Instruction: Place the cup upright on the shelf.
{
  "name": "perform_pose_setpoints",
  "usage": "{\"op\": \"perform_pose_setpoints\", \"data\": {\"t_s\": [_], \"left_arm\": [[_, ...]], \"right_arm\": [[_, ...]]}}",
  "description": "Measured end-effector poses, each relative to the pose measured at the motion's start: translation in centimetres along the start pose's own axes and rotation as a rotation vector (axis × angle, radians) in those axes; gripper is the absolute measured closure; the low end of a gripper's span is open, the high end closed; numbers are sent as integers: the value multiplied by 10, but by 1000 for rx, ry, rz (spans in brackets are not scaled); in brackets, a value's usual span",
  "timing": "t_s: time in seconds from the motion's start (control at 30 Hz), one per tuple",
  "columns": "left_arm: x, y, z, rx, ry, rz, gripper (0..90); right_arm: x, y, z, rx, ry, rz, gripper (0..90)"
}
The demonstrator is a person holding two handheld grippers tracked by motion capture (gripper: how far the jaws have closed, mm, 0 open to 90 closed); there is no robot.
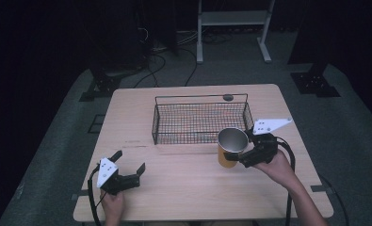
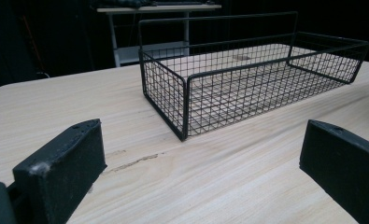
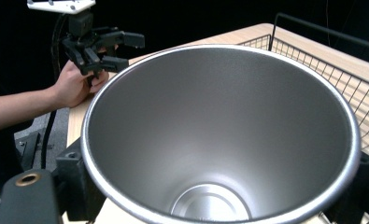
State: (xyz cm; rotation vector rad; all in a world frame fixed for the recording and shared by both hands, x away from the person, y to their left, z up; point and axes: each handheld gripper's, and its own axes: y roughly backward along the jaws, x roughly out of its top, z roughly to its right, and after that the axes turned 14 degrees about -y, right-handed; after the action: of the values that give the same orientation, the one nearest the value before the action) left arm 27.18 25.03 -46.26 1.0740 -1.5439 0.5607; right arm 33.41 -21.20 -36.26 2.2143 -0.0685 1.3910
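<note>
At 7 o'clock on the table (image 1: 188,188), the left gripper (image 1: 128,165) rests low in the person's left hand, its jaws spread wide with nothing between them; the left gripper view shows bare wood in the gap. At 12 o'clock stands the basket (image 1: 200,123), a black wire tray with no load visible in it, its near corner facing the left gripper. At 3 o'clock the right gripper (image 1: 238,153) is closed on the cup (image 1: 231,147), 1 jaw on each side of the wall just under the rim, as the right gripper view shows. The cup stands upright, just off the basket's near right corner; whether its base touches the table I cannot tell.

I judge the cup to be light and stiff: thin metal, steel inside, yellow outside, and nothing inside it. Its smooth wall is likely slippery, and it narrows toward the base, so a hold high up near the rim could let it slide down. A grip across the body, as now, looks sound; it will not crush easily.

Count: 1 cup, 1 basket, 2 grippers, 1 table.
</note>
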Motion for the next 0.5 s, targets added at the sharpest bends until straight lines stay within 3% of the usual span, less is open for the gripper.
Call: {"op": "perform_pose_setpoints", "data": {"t_s": [0.5], "left_arm": [[1, -1, 3, 1, -19, -12, 0]], "right_arm": [[37, -2, 4, 16, 9, 2, 129]]}}
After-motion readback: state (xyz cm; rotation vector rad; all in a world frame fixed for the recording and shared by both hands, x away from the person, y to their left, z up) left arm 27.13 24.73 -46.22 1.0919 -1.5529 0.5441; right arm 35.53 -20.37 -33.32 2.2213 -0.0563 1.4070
